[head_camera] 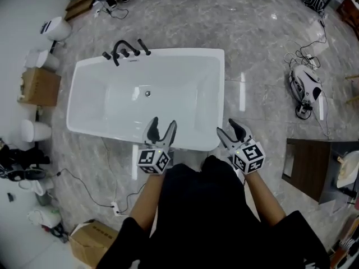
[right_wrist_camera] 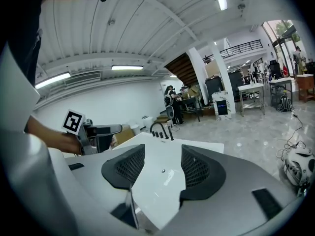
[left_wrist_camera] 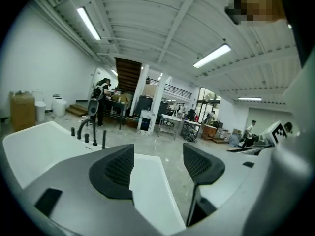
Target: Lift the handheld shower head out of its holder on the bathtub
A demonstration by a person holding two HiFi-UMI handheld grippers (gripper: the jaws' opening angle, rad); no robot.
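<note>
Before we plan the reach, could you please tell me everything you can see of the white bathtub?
The bathtub is a white, glossy, rectangular freestanding tub with a broad flat rim, standing on the grey marble-look floor. Its basin looks empty, with a small round drain in the bottom. A set of black fittings, a curved spout among upright pieces, stands on the far rim near one corner. The left gripper and right gripper hover open by the near rim.

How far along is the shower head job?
Nothing looks done yet: the shower head stands in its holder at the far end of the bathtub. In hand: nothing; the left hand-held gripper and right hand-held gripper are open and empty at the near end. Left: reaching over, gripping and lifting it out.
</note>
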